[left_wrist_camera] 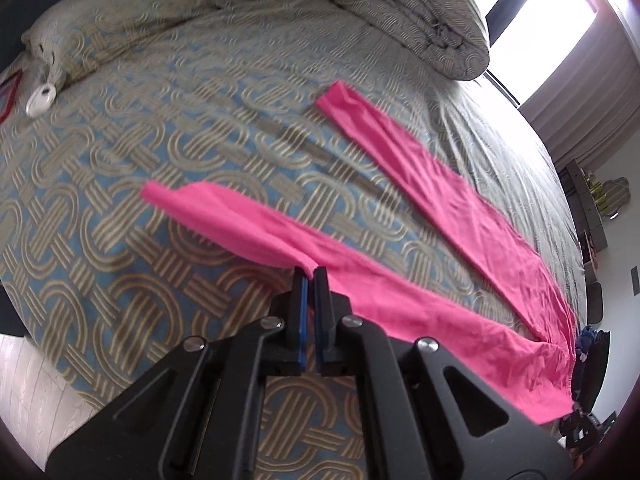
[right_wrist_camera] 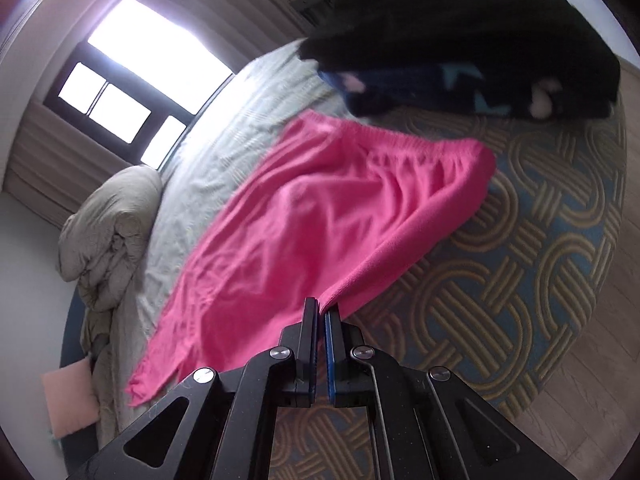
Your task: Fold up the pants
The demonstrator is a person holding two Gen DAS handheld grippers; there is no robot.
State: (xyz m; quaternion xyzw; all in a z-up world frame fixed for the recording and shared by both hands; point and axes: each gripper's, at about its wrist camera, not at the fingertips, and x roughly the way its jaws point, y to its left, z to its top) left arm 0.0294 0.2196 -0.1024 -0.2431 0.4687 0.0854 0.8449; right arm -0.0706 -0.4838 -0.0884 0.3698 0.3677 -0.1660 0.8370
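Observation:
Pink pants (left_wrist_camera: 460, 288) lie spread on a patterned bedspread (left_wrist_camera: 160, 152), legs apart. My left gripper (left_wrist_camera: 310, 270) is shut on the edge of the near leg and lifts it; that leg's cuff (left_wrist_camera: 160, 194) hangs free to the left. The far leg (left_wrist_camera: 400, 144) lies flat. In the right wrist view the pants (right_wrist_camera: 312, 220) show their waistband (right_wrist_camera: 420, 146) at the top. My right gripper (right_wrist_camera: 322, 305) is shut on the pants' near edge below the waistband and holds it raised off the bed.
A bunched grey duvet (left_wrist_camera: 404, 12) sits at the bed's far side, also in the right wrist view (right_wrist_camera: 108, 232). A stack of dark folded clothes (right_wrist_camera: 472, 44) lies beyond the waistband. A white object (left_wrist_camera: 40, 98) lies at the left. Windows (right_wrist_camera: 132, 64) and wood floor (right_wrist_camera: 580, 380) surround the bed.

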